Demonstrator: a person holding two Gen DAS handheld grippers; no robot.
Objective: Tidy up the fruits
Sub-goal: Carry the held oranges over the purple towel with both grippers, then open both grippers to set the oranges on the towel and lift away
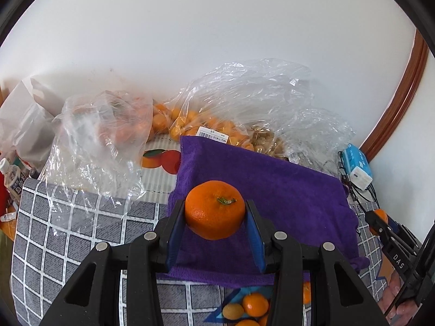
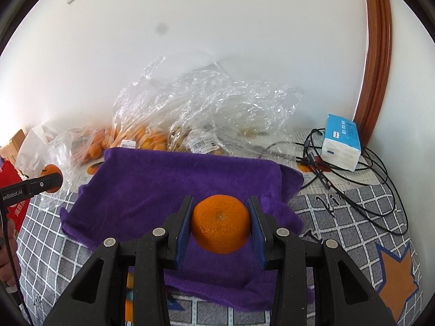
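I have a fruit in each hand. My left gripper (image 1: pixel 216 212) is closed on a stemmed orange (image 1: pixel 214 209), pads pressing its sides at 9 and 3 o'clock, stem end tilted up toward 1 o'clock. My right gripper (image 2: pixel 220 224) is clamped the same way on a second orange (image 2: pixel 220 223), its navel facing the camera. Both fruits hang over the purple towel (image 1: pixel 285 190), not touching it as far as I can judge. What matters for the next move is that the cloth lies straight under and ahead of both tongs, toward 12 o'clock, with its long edge running 9 to 3. The loose small fruits (image 1: pixel 252 307) sit back at 6 o'clock, the bagged ones (image 1: pixel 190 125) beyond the towel. I judge a short lowering would set either fruit on the cloth; neither hand looks nearer.
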